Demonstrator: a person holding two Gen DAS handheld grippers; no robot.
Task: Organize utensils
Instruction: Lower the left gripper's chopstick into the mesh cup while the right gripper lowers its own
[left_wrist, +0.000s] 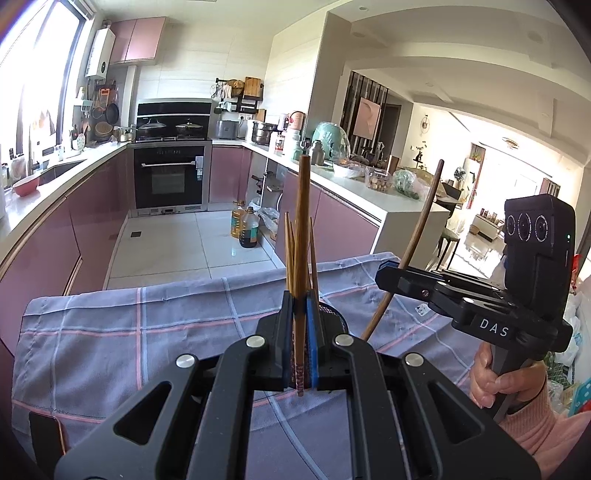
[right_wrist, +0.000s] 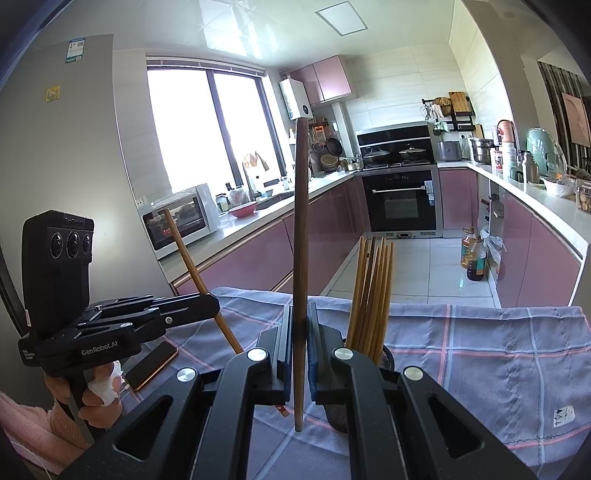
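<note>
While upright, dark chopstick (right_wrist: 300, 258), clamped by right tongs (right_wrist: 299, 345).

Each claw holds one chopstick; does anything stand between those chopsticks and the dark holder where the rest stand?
Nothing visible blocks the way. The left claw grips its chopstick just in front of the holder; the right claw grips its chopstick beside it. Only the other chopsticks already fill part of its mouth.
</note>
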